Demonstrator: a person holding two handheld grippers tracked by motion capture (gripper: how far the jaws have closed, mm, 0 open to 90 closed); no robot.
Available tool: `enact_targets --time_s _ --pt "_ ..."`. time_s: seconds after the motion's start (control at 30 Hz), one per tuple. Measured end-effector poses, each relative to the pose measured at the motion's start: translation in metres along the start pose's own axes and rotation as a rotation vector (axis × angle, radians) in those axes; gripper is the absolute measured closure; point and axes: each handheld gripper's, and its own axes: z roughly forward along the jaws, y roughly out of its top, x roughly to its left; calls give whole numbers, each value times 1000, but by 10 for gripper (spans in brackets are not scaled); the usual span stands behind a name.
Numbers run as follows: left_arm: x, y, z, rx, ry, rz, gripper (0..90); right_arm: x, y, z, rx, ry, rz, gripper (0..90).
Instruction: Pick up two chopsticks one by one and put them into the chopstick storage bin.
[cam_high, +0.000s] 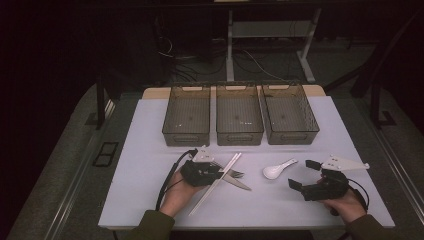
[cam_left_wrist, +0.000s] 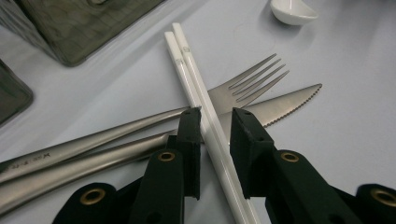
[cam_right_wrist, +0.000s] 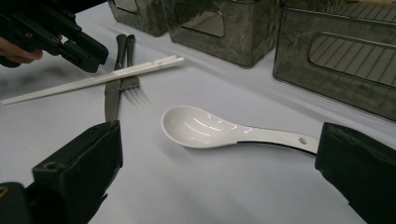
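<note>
Dim room, with a white mat (cam_high: 150, 200) covering the table and three smoky see-through plastic bins (cam_high: 239, 120) lined up along the far side. In front of them sits a little pile of cutlery: a pair of long white plastic chopsticks (cam_left_wrist: 198, 88) lying across a steel fork (cam_left_wrist: 252, 81) and a serrated steel knife (cam_left_wrist: 289, 100).

The left gripper (cam_left_wrist: 215, 122) has its jaws a narrow gap apart, straddling both chopsticks, one jaw on each side and not yet pinching. The sticks run straight up between the fingers, with the fork and knife crossing underneath.

To do this step well, I'd say close evenly on both sticks at once so neither rolls out, and keep the tips above the metal so the fork doesn't get dragged along. Gripping near the middle should stop them from tipping on the lift.

The right gripper (cam_right_wrist: 219, 158) is spread wide and holds nothing. A glossy white ceramic soup spoon (cam_right_wrist: 219, 130) lies between its jaws, handle end just beside the right-hand finger.
</note>
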Motion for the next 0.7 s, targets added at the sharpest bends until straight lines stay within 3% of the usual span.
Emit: enact_targets --time_s 0.7 --pt "0 -2 5 40 4 -10 782 0 0 0 3 1 2 9"
